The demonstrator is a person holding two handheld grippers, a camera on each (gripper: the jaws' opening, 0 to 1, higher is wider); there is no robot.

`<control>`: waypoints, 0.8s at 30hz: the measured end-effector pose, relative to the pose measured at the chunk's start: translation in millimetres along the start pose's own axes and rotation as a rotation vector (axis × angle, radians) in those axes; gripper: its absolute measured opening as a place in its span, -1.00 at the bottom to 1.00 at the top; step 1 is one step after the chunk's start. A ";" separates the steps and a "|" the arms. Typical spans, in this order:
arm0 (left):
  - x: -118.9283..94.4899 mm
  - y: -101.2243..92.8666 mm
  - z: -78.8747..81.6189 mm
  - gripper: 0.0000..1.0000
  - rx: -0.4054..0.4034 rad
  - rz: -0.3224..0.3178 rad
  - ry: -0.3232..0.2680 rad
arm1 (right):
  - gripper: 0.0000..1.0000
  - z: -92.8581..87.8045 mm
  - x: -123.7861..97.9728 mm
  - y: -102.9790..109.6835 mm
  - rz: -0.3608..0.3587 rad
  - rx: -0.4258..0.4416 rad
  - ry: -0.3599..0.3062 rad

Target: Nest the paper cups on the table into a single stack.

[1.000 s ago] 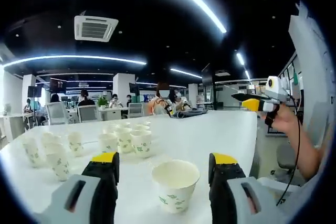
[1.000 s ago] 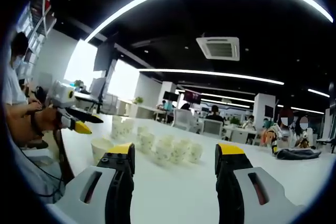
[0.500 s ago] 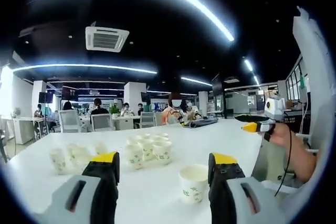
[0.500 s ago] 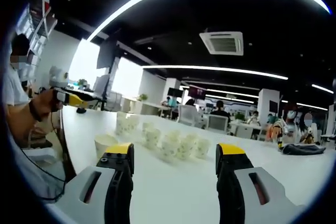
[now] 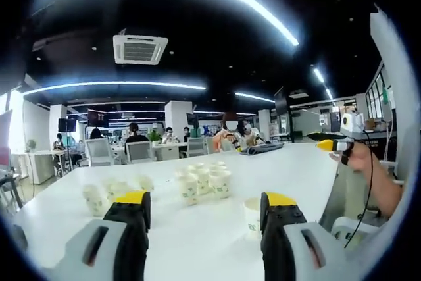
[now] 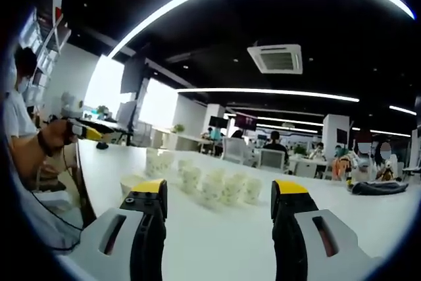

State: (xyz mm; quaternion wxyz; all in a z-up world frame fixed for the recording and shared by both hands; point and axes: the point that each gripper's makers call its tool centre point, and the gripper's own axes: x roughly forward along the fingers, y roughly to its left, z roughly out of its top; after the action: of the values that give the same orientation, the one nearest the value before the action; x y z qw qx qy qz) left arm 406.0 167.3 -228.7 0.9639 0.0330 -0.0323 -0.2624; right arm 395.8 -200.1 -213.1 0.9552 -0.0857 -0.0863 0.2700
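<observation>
Several white paper cups with green print stand on a white table [image 5: 197,231]. In the left gripper view a cluster of cups [image 5: 204,181] sits mid-table, and more cups [image 5: 95,197] stand to the left. A lone cup [image 5: 251,215] is nearest, partly behind my right-hand jaw. My left gripper [image 5: 205,201] is open and holds nothing. In the right gripper view the cluster [image 6: 220,185] is ahead and the lone cup [image 6: 130,185] sits by the left jaw. My right gripper [image 6: 219,190] is open and holds nothing. Both grippers hover short of the cups.
The right gripper [image 5: 334,143], held in a hand, shows past the table's right edge in the left gripper view. The left gripper [image 6: 84,129] shows at the left of the right gripper view. People sit at desks [image 5: 135,151] beyond the far edge.
Both views have drawn back and up, so the cups look smaller and farther. In the left gripper view the lone cup now sits against the right-hand jaw. Both grippers stay open.
</observation>
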 end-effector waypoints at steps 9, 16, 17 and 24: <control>-7.2 3.7 12.6 0.42 -0.015 0.014 -0.028 | 0.36 5.3 7.3 11.8 0.033 0.013 -0.001; -8.0 -0.6 8.9 0.36 -0.017 0.003 -0.018 | 0.41 13.2 14.1 15.9 0.049 0.047 -0.066; -8.3 -1.3 9.0 0.36 -0.015 0.002 -0.018 | 0.41 17.7 14.4 17.1 0.049 0.029 -0.095; -12.1 -2.1 15.5 0.33 -0.016 0.003 -0.044 | 0.56 12.9 22.2 18.8 0.064 0.021 -0.059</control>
State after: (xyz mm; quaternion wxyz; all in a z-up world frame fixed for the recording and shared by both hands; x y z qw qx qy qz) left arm 393.3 170.9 -213.9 0.9636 0.0193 -0.0514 -0.2616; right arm 402.3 -171.1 -201.8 0.9439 -0.0702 -0.1089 0.3036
